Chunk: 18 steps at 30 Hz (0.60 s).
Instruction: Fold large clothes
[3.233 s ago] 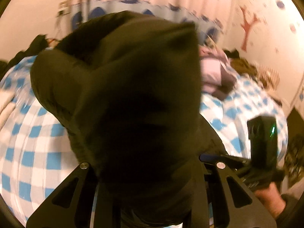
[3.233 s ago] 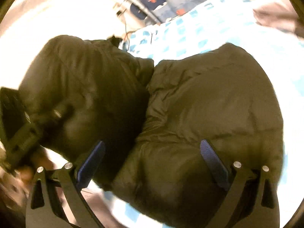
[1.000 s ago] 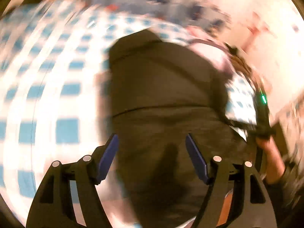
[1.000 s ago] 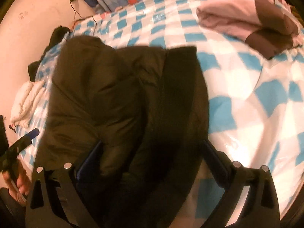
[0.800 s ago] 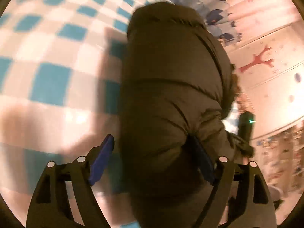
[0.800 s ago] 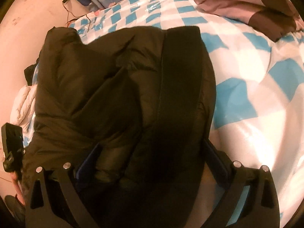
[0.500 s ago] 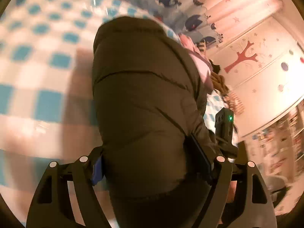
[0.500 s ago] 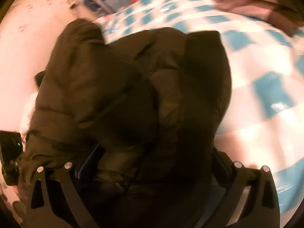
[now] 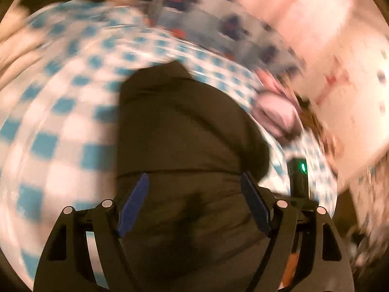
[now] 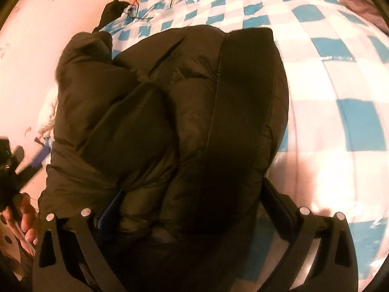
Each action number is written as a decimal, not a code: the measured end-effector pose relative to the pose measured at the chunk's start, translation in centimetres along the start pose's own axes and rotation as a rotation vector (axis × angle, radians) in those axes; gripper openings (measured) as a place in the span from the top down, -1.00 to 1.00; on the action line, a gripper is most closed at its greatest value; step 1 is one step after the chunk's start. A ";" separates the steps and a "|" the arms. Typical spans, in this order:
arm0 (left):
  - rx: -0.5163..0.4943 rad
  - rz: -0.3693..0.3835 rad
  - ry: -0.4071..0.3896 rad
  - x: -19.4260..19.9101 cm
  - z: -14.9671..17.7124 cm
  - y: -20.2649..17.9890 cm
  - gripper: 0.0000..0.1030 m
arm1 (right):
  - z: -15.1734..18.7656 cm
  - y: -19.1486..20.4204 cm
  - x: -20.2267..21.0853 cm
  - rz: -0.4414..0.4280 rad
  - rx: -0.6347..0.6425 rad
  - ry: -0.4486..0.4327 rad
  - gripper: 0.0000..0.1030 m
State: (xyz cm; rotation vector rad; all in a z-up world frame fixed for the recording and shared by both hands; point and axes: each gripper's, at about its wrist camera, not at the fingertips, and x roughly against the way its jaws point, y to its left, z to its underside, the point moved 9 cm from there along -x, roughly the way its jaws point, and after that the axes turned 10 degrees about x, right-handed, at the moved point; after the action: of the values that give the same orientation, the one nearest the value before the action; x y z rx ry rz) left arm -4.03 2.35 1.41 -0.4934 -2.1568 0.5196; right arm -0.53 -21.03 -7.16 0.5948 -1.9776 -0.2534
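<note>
A dark olive puffer jacket [image 9: 184, 126] lies bunched and folded over on a bed with a blue-and-white checked cover [image 9: 60, 131]. My left gripper [image 9: 194, 202] is open, its blue pads [image 9: 133, 202] either side of the jacket's near end. In the right wrist view the jacket [image 10: 175, 112] fills the middle; my right gripper [image 10: 192, 209] is open wide, with the jacket's bulk lying between its fingers. The left view is blurred by motion.
A folded pink and brown garment [image 9: 277, 114] lies on the bed at the right. The other gripper's camera with a green light [image 9: 299, 177] shows beside the jacket. White and dark clothes [image 10: 46, 119] lie at the bed's left edge, near cables [image 10: 143, 7].
The left gripper has swung and its view is now blurred; its pads sit further apart on the jacket. The right gripper has steadied over the jacket, which lies lower on the bed.
</note>
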 end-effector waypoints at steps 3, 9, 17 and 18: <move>-0.092 -0.033 0.098 -4.8 1.7 -2.2 -0.45 | -1.0 0.8 3.4 0.066 0.003 -0.083 -0.89; -0.178 -0.109 0.103 -7.6 3.0 -3.1 -0.57 | -6.1 6.7 10.1 -0.015 0.090 -0.314 -0.89; -0.200 -0.066 0.127 -6.1 3.7 -2.8 -0.60 | -8.3 1.1 -2.3 -0.009 -0.092 -0.158 -0.89; -0.186 -0.042 0.132 -5.8 3.6 -2.9 -0.59 | -8.2 0.1 -3.2 -0.018 -0.130 -0.170 -0.87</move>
State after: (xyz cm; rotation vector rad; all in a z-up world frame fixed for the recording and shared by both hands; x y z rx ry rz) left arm -4.10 -3.68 -2.79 -0.5664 -2.0934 0.2561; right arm 7.84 -18.68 -5.78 0.5213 -2.1005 -0.4525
